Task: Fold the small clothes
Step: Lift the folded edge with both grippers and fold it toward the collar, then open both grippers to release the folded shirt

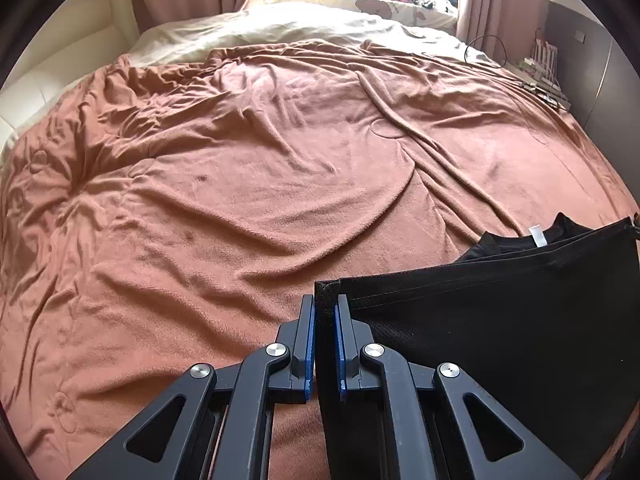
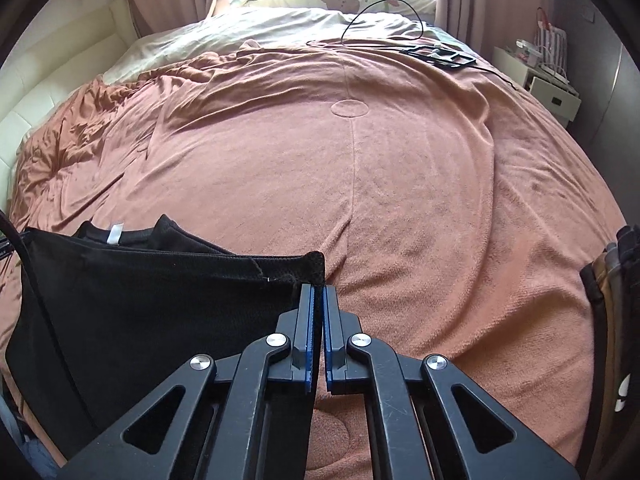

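A black garment [image 1: 500, 320] is held stretched above the brown bed cover. My left gripper [image 1: 325, 304] is shut on its left corner, with the cloth pinched between the blue pads. In the right wrist view the same black garment [image 2: 140, 304] spreads to the left, and my right gripper [image 2: 318, 292] is shut on its right corner. A white label [image 1: 537, 236] shows at the neckline on the far layer, and the white label [image 2: 115, 234] appears again in the right wrist view. The lower part of the garment hangs out of sight below the fingers.
The brown blanket [image 1: 260, 184] covers the bed, wrinkled on the left. A black cable and a flat black device [image 2: 440, 56] lie at the far right of the bed. A white nightstand [image 2: 548, 88] stands at the right. Pillows and curtains lie at the far end.
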A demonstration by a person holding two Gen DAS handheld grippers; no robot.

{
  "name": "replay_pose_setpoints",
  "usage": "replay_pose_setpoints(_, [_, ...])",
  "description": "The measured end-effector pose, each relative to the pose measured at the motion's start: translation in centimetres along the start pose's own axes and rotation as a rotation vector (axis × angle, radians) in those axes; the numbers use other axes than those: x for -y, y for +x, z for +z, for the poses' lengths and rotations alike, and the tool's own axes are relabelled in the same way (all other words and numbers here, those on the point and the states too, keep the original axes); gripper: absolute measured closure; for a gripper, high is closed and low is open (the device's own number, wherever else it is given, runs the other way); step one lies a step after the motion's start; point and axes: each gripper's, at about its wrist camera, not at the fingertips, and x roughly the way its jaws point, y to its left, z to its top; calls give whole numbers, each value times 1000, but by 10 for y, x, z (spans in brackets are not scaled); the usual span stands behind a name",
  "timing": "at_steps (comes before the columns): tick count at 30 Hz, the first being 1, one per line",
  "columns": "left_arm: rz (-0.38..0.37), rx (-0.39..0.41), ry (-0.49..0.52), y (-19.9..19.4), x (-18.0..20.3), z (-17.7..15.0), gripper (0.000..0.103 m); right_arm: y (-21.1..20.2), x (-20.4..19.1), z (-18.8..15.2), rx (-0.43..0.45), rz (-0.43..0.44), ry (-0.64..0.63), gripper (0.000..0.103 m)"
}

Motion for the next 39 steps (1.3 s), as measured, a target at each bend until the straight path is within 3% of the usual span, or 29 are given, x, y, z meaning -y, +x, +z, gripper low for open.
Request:
replay_pose_setpoints(18, [57,-64,5,64,-5,14,94,69,-13,40,-67,-85,-43,103])
replay_pose_setpoints(21, [73,-78,9,66,-4,15,87,79,-11,43,-98,-67,-25,102])
replay_pose_setpoints(23, [80,-75,-3,62,-5,14,68,76,-10,43,-100,-55,-16,100])
replay_pose_setpoints(25, [58,-70,-18,54,-8,11,52,69,-10,43,-84,-47,-23,92])
replay_pose_setpoints(27, [44,-65,-25,45,-10,8,49,60,-7,39,-73,-31,-17,56])
replay_pose_setpoints(29, [41,-70,-30,37,-12,4,49,50,-6,33,-60,-9,-10,43])
replay_pose_setpoints(39, [-3,-58,-85,-16,-19,-25,49,-8,-4,-2,-43,23,-35,43])
